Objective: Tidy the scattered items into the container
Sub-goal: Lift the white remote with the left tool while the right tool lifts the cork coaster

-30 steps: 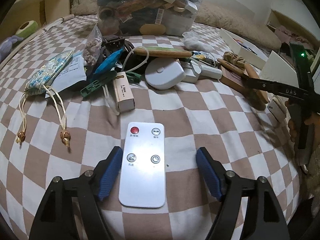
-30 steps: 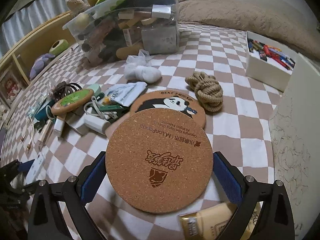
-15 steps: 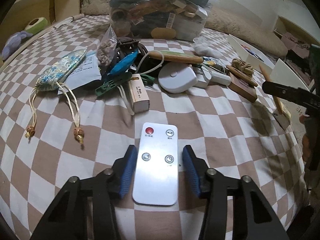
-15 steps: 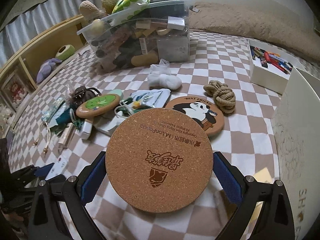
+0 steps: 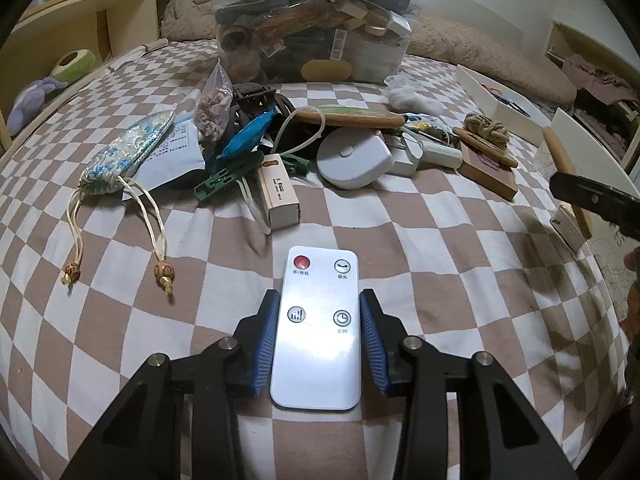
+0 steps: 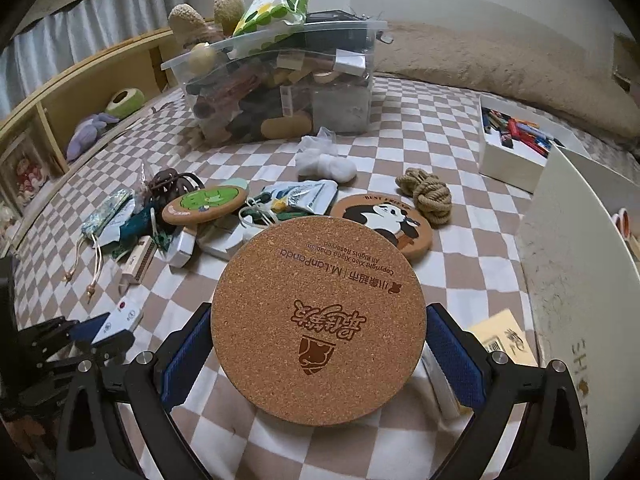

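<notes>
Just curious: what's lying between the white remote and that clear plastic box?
In the left wrist view, a small wooden block, then the clutter heap, lies between remote and box.

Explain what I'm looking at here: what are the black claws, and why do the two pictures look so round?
There is no robot. A person holds a two-finger gripper in each hand, and each gripper carries a wide-angle camera looking along its fingers, which bends the picture. One picture comes from the left gripper: its blue pads sit against the sides of a white remote lying on the checked bedspread. The other comes from the right gripper, which grips a round cork coaster by its edges. Beyond lie scattered odds and ends: a panda coaster, a rope knot, a drawstring pouch. At the back stands the clear bin, already heaped.
</notes>
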{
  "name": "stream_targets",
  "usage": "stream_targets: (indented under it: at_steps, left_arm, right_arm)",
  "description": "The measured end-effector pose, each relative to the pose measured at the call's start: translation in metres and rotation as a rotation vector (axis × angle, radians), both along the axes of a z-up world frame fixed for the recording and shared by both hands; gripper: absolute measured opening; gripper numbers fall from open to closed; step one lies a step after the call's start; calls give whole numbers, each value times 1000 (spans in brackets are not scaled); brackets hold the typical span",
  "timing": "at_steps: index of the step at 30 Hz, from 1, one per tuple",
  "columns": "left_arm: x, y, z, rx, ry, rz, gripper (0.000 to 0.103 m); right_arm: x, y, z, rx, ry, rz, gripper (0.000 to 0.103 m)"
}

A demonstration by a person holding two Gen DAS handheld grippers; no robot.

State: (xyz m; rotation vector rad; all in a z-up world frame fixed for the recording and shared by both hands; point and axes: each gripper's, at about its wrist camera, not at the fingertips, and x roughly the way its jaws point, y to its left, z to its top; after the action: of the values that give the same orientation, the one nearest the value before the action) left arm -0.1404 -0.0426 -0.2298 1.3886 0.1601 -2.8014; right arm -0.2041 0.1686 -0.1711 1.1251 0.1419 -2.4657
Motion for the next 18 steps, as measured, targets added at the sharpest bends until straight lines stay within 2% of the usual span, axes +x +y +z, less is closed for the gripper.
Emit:
stream_targets:
  at_steps: [6,18]
  left_arm:
    - [1,1,2,7,3,-2,39]
    - [15,13,16,34,34,-44,39]
  right_arm:
    - [9,6,0,-14,-10,-27,101]
    - [37,9,-3,37,-26,-64,101]
